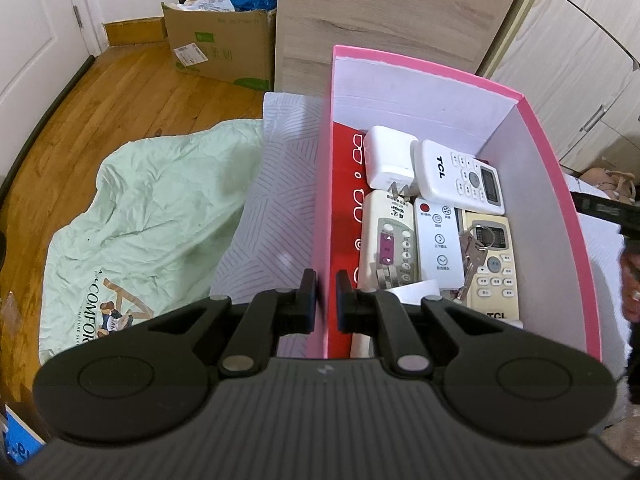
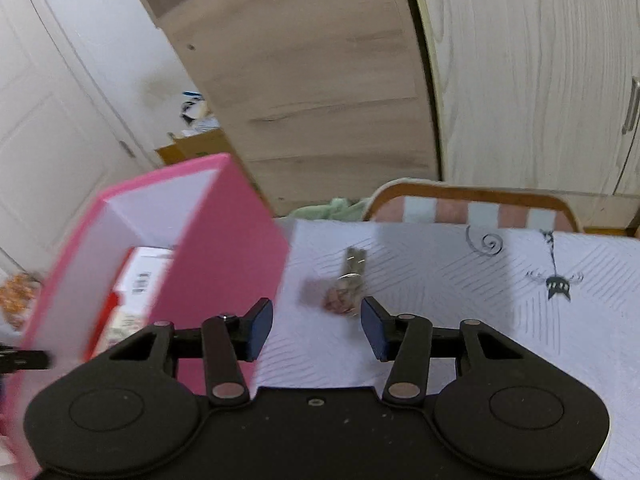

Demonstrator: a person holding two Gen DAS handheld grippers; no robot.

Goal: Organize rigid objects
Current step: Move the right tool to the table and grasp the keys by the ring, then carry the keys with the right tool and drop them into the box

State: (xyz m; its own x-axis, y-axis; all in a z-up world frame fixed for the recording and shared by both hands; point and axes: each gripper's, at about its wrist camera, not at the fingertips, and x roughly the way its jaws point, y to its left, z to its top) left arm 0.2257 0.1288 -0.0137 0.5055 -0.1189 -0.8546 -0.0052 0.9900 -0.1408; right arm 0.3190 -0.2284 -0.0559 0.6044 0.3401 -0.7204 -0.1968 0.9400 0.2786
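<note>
A pink box sits on the bed. It holds several remote controls, among them a white TCL one, a white charger, a bunch of keys and a red carton. My left gripper is shut on the box's left wall. In the right wrist view the pink box is at the left. My right gripper is open and empty above the bed sheet, just short of a wristwatch lying on it.
A green quilt lies on the wooden floor left of the bed. A cardboard box of clutter stands by a wooden cabinet. A black hair clip and a spiral wire lie on the sheet to the right.
</note>
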